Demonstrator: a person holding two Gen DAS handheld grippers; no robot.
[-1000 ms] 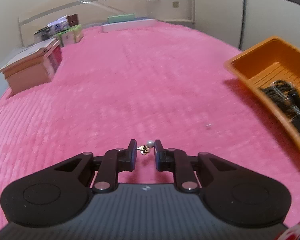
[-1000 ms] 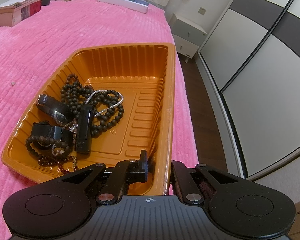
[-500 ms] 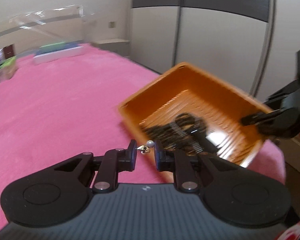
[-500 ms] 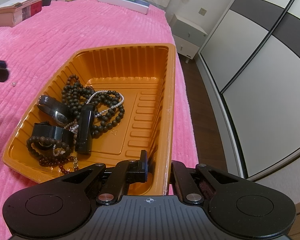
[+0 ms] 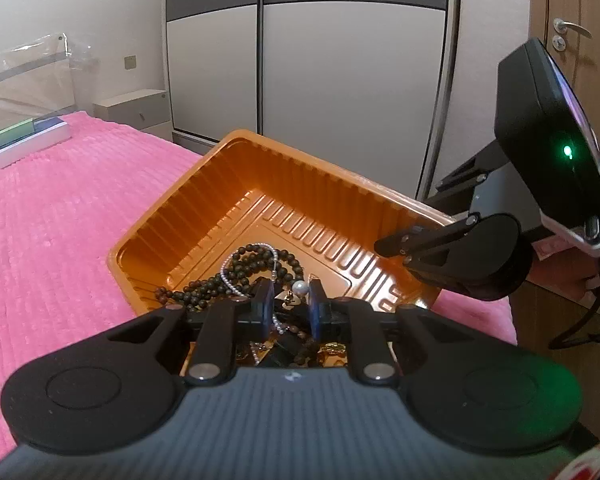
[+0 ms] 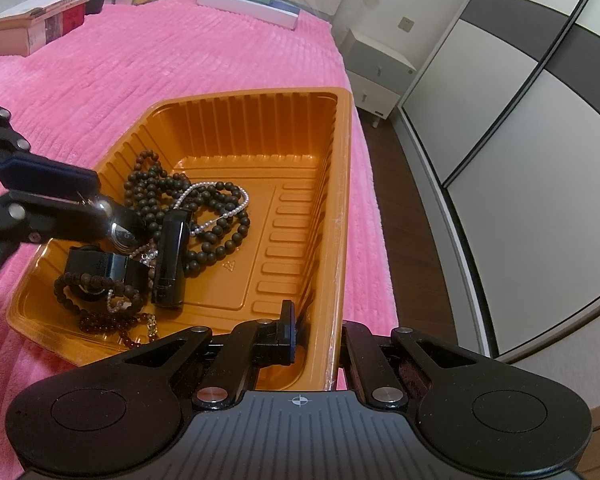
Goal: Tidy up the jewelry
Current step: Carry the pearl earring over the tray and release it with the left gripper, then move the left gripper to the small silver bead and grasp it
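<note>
Now over the orange tray (image 5: 204,184) near the bed's corner, left gripper (image 5: 288,300) pinches a pearl earring (image 5: 299,288); right gripper (image 6: 316,332) clamps the rim; release likely comes next.

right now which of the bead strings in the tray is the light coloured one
The thin pearl strand, looped across the middle of the orange tray. It is white with tiny beads; the other strings are dark brown with bigger beads.

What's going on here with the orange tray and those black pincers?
A person is tidying jewelry using two handheld grippers. The left gripper holds a small pearl earring over the orange tray, which sits on a pink bedspread and already contains dark bead strands and other pieces. The right gripper is clamped on the tray's rim.
</note>
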